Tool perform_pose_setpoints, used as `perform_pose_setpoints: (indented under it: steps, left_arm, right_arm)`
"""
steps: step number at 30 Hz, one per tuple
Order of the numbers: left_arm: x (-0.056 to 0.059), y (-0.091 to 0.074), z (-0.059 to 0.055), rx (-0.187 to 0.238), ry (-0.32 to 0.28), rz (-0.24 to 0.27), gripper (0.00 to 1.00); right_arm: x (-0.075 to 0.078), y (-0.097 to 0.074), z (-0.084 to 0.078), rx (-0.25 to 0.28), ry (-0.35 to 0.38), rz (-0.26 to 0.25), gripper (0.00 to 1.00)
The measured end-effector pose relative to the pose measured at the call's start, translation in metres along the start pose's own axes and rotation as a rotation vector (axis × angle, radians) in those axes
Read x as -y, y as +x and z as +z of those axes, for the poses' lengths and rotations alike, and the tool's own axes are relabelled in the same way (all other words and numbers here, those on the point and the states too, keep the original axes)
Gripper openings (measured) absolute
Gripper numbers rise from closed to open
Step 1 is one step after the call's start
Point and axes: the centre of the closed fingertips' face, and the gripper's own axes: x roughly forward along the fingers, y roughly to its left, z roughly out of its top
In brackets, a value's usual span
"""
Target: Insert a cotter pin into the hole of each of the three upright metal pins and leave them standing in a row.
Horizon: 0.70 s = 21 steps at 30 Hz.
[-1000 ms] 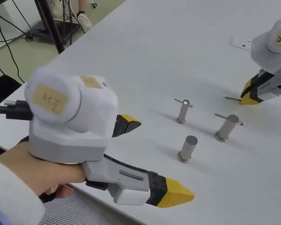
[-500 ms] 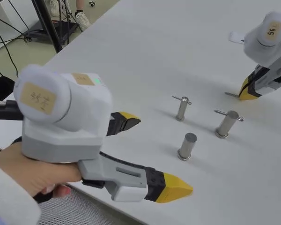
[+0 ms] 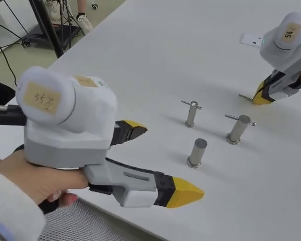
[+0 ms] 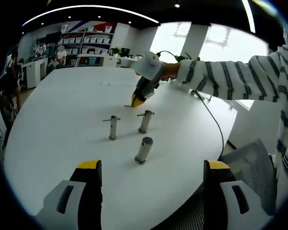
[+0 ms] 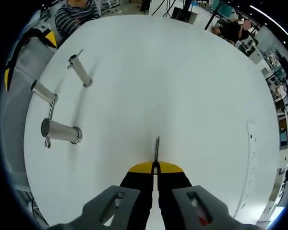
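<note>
Three upright metal pins stand on the white table. The far left pin (image 3: 191, 114) and the right pin (image 3: 238, 129) each carry a cotter pin through the top. The near pin (image 3: 196, 153) has none. My right gripper (image 3: 258, 98) is beyond the right pin, tips low on the table, shut on a loose cotter pin (image 5: 156, 147) that sticks out ahead of its tips (image 5: 155, 167). My left gripper (image 3: 163, 160) hovers open at the near table edge, facing the pins (image 4: 144, 150), with nothing between its jaws (image 4: 152, 167).
The white table (image 3: 155, 55) stretches wide and bare around the pins. A white card (image 3: 248, 39) lies at the far right. Past the left table edge are a dark stand leg (image 3: 45, 25) and cables on the floor. A striped sleeve (image 4: 240, 76) holds the right gripper.
The head view has shifted slightly. The right gripper stays low on the table beyond the right pin, still shut on the cotter pin. The left gripper has barely moved.
</note>
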Motion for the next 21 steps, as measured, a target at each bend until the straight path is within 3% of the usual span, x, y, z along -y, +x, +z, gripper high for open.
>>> perform_pose_setpoints:
  steps: [3, 8, 13, 19, 21]
  left_arm:
    - [0.001, 0.001, 0.002, -0.007, 0.007, -0.007, 0.82]
    - [0.003, 0.004, 0.009, 0.004, 0.018, -0.017, 0.82]
    - [0.002, 0.009, 0.018, 0.002, 0.028, -0.033, 0.8]
    - [-0.001, 0.01, 0.039, 0.023, 0.056, -0.039, 0.78]
    - [-0.001, 0.011, 0.047, 0.035, 0.056, -0.048, 0.77]
  right_arm:
    - [0.001, -0.01, 0.003, 0.034, 0.0, -0.026, 0.0]
    - [-0.005, -0.043, 0.013, 0.114, -0.017, -0.087, 0.0]
    - [-0.016, -0.07, 0.02, 0.136, -0.089, -0.141, 0.0]
    - [-0.025, -0.107, 0.039, 0.221, -0.138, -0.218, 0.0]
    - [-0.034, -0.114, 0.048, 0.24, -0.158, -0.242, 0.0]
